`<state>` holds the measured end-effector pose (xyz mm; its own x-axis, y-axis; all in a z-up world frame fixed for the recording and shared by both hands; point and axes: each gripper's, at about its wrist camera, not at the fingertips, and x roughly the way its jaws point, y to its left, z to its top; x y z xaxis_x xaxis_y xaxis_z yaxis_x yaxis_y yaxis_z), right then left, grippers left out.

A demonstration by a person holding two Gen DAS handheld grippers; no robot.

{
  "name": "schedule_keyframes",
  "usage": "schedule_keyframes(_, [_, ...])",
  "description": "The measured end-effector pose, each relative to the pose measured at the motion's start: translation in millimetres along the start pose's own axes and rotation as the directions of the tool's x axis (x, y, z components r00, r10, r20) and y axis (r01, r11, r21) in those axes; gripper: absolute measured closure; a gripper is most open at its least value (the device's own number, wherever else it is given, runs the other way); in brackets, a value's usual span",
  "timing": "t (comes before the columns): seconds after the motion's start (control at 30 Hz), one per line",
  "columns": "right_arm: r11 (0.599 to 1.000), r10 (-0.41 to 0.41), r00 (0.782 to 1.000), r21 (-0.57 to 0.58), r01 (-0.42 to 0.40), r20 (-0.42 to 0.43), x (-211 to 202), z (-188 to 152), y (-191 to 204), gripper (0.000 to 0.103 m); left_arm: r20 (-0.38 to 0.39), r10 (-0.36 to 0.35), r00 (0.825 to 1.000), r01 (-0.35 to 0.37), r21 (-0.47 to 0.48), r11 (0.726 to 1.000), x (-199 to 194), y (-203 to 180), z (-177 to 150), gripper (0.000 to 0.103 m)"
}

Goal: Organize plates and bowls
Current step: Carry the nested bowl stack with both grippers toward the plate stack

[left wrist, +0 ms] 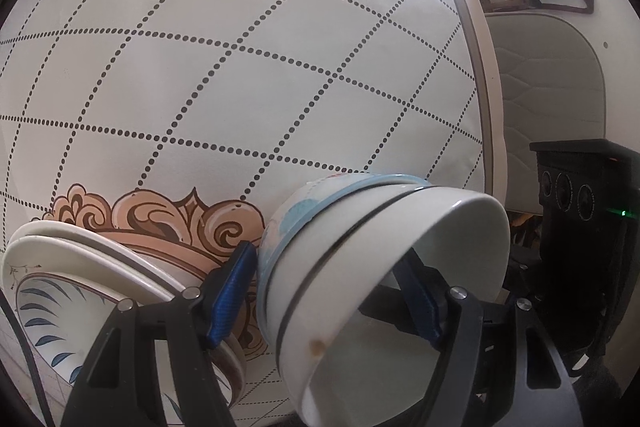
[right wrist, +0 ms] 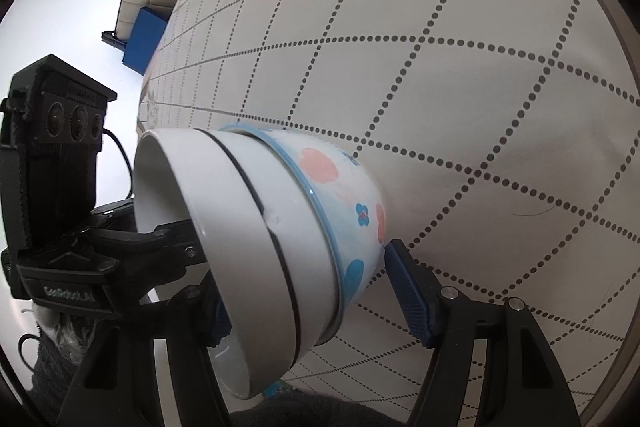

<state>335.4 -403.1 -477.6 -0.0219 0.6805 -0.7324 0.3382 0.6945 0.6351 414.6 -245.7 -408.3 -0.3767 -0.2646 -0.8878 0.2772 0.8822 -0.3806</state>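
the left wrist view looks forward along its fingers, close over the dotted tablecloth (left wrist: 248, 75), facing a room edge at right. the right wrist view faces the same tablecloth (right wrist: 460, 75) from the opposite side. both share the nested stack of bowls (left wrist: 360, 267) (right wrist: 280, 235), very near the lenses, and each sees the other's camera rig (left wrist: 576, 195) (right wrist: 60, 131).

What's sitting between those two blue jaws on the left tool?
A tilted stack of nested bowls: two white ones inside a blue-rimmed floral one. The left-wrist view shows it between the left gripper jaws, beside the stacked plates.
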Motion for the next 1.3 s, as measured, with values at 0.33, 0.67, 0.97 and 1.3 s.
schedule_keyframes(0.33, [0.985,-0.157,0.983,-0.092,0.149,-0.093,19.2,19.1,16.2,0.0,-0.046,0.002,0.999,0.002,0.091,0.996,6.4,-12.1,16.5,0.028])
schedule_keyframes(0.67, [0.976,-0.172,0.973,-0.163,0.146,-0.157,28.7,32.5,26.9,0.0,-0.06,-0.091,0.994,0.094,0.049,0.994,12.6,1.1,33.1,0.021])
schedule_keyframes(0.97, [0.983,-0.161,0.977,-0.106,0.147,-0.138,27.7,32.2,24.3,0.0,-0.098,-0.142,0.985,0.143,0.005,0.99,19.8,5.8,41.7,0.016])
schedule_keyframes(1.3, [0.997,-0.055,0.996,-0.049,0.052,-0.072,22.7,17.0,20.9,0.018,-0.062,-0.124,0.99,0.126,0.025,0.992,21.8,1.7,13.9,0.018])
